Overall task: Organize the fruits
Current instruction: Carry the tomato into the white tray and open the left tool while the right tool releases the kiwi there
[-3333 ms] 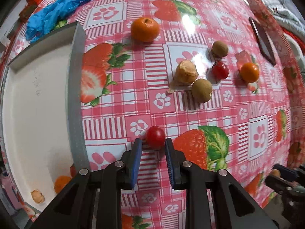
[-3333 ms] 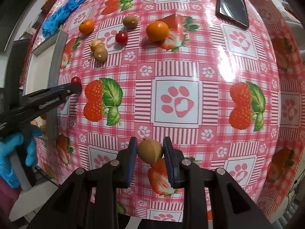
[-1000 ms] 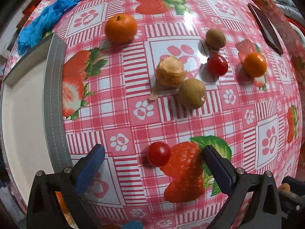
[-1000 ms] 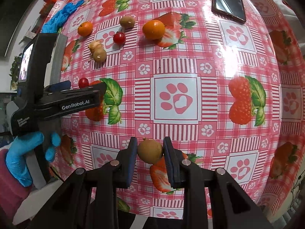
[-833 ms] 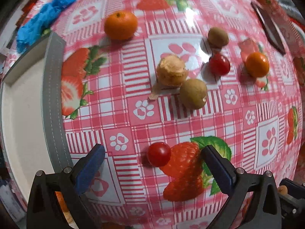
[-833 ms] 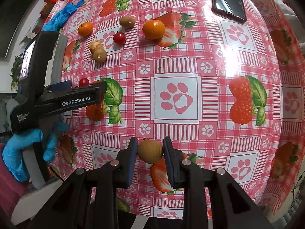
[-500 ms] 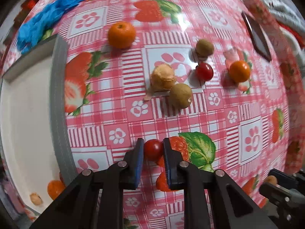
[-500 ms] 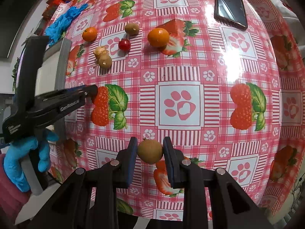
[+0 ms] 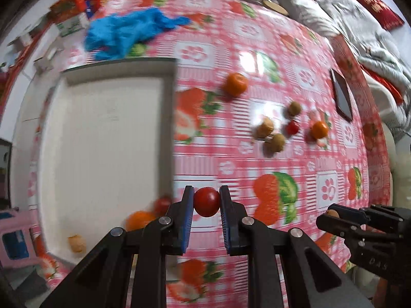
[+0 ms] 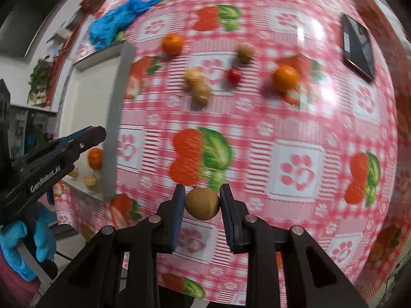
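One desk (image 9: 257,159) under a pink strawberry-print cloth carries everything; its near edge falls away just below both tongs. A shallow white tray (image 9: 102,141) with a grey rim lies at the left, already holding an orange, a tomato and a small brown fruit at its near end, the rest of its floor bare. The left tongs (image 9: 206,202) are closed on a cherry tomato (image 9: 206,201), held above the cloth just right of the tray's rim. The right tongs (image 10: 203,205) are clamped on a brown kiwi-like fruit (image 10: 202,204), further right and near the desk edge. Six loose fruits (image 9: 278,142) remain in a cluster toward the far right, well apart from the tray. To finish the step well, each fruit probably should cross the raised rim with clearance and be lowered onto bare tray floor before release, since round fruit may roll. A blue glove (image 9: 128,33) lies beyond the tray; a phone (image 9: 341,97) lies far right.
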Tool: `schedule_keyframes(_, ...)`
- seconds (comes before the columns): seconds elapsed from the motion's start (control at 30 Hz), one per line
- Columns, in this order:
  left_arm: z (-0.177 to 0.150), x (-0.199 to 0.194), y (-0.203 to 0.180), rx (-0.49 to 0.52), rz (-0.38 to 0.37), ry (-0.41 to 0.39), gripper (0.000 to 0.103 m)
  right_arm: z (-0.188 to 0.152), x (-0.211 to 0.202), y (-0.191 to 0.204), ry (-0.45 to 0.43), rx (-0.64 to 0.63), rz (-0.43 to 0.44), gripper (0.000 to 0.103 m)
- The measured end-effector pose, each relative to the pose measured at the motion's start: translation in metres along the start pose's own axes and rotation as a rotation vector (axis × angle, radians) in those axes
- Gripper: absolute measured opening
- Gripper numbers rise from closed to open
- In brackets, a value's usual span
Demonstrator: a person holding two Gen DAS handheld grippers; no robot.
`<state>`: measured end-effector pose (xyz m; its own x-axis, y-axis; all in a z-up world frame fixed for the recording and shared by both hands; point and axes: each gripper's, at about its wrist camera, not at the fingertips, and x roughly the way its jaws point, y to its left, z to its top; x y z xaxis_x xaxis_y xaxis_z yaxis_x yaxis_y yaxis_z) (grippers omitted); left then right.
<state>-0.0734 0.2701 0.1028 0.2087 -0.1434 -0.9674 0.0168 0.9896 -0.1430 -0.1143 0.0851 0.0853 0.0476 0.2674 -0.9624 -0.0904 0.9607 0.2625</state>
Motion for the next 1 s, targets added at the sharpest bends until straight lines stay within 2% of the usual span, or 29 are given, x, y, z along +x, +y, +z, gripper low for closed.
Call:
schedule_keyframes(0.2, -0.009, -0.01, 0.055, -0.077, 0.067, -0.013, 0.021, 0.019, 0.015, 0.055, 0.016, -0.091, 0.034, 0.03)
schedule_keyframes(0.43, -0.03, -0.001, 0.104, -0.153, 0.115, 0.027, 0.021, 0.032, 0.036, 0.119, 0.041, -0.186, 0.066, 0.03)
schedule_keyframes(0.63, -0.038, 0.006, 0.123, -0.179, 0.135, 0.044, 0.021, 0.037, 0.058, 0.153, 0.075, -0.217, 0.08, 0.03)
schedule_keyframes(1.0, -0.042, 0.014, 0.134, -0.183, 0.153, 0.061, 0.021, 0.049, 0.082, 0.188, 0.101, -0.277, 0.063, 0.031)
